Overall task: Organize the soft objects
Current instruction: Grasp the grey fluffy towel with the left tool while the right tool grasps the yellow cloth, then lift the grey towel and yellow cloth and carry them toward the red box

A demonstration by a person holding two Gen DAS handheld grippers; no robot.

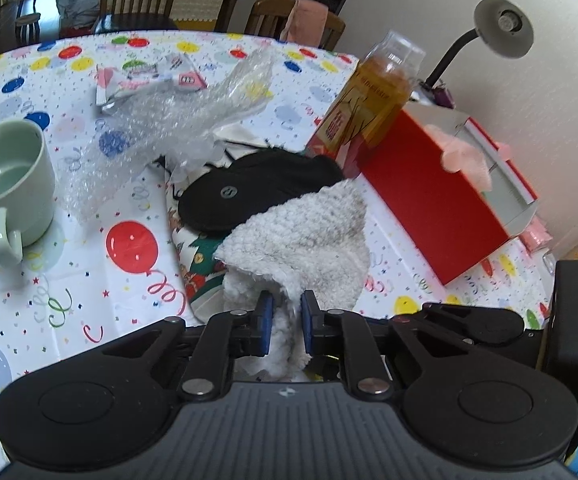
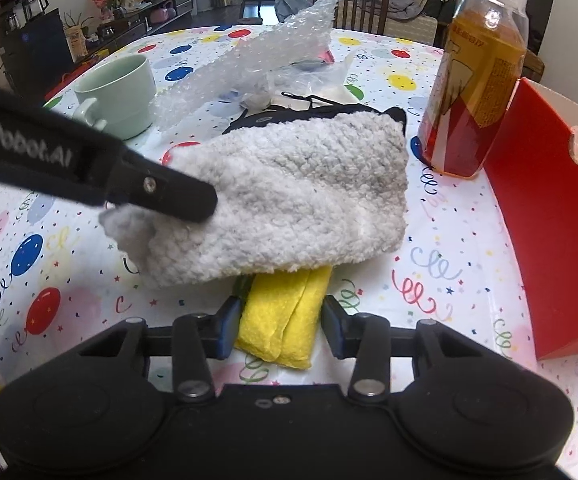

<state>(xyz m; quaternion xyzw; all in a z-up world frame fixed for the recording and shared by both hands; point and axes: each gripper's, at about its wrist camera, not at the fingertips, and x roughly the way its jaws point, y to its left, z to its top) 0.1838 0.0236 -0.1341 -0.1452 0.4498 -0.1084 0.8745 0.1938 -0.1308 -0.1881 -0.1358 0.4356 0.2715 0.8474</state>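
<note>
My left gripper (image 1: 287, 312) is shut on a fluffy white towel (image 1: 305, 236) and holds it lifted over the table; the same towel (image 2: 289, 192) fills the middle of the right wrist view, with the left gripper's finger (image 2: 169, 192) at its left end. My right gripper (image 2: 281, 320) is open, its jaws on either side of a folded yellow cloth (image 2: 285, 316) that lies on the tablecloth under the towel's near edge. A black eye mask (image 1: 257, 188) lies behind the towel.
A red box (image 1: 433, 196) holding a pink cloth stands at the right, with a bottle of amber liquid (image 1: 381, 96) beside it. A pale green mug (image 1: 5, 184) is at the left. Bubble wrap (image 1: 177, 120) and a snack packet (image 1: 149, 80) lie further back.
</note>
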